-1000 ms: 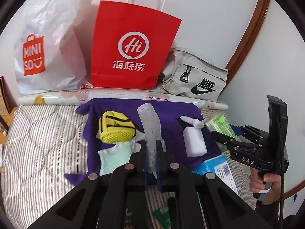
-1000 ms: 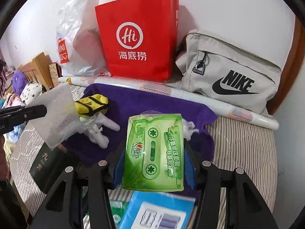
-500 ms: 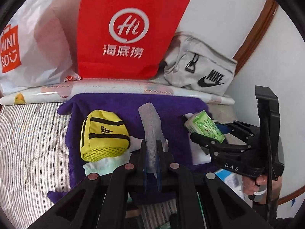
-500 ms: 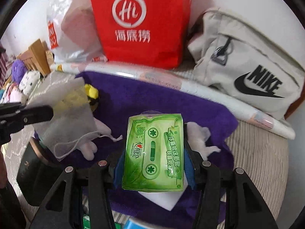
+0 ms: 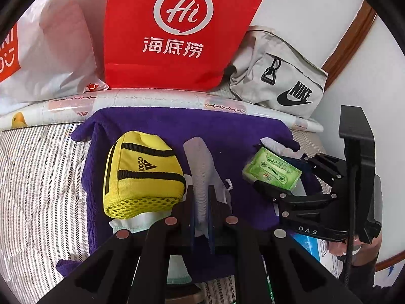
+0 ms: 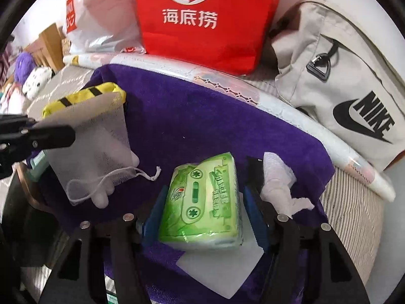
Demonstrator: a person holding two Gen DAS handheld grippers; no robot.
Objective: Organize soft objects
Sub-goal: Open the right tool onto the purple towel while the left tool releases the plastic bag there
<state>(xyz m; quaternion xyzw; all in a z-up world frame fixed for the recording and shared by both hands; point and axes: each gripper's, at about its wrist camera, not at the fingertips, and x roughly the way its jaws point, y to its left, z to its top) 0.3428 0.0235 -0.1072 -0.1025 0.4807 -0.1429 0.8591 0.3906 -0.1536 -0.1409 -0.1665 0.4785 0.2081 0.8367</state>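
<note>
Both grippers have sunk toward the purple towel point(image 6: 192, 116) since a second ago, so the bags at the back now loom larger. Nearest, the right gripper point(image 6: 202, 197) has just been opening its jaws: the green tissue pack point(image 6: 202, 197), glossy plastic printed like a cassette, sits tilted between the blue pads point(image 6: 253, 210) with a gap showing on its right side, its lower end over a flat white sheet point(image 6: 227, 266) on the towel. Earlier the pads squeezed it squarely. The left gripper point(image 5: 201, 202) is pressed together on a white mesh drawstring pouch point(image 5: 200, 162), which hangs limp from the jaws, its cord dangling. Just left of it lies a yellow Adidas pouch point(image 5: 141, 172) with black stripes and a netted end. A crumpled white tissue point(image 6: 278, 182) rests beside the right jaw. Beyond the plush towel runs a patterned roll point(image 5: 164, 98), then a red paper bag point(image 5: 182, 30), a grey Nike bag point(image 6: 354, 101) and a white plastic bag point(image 5: 50, 50) against the wall.
</note>
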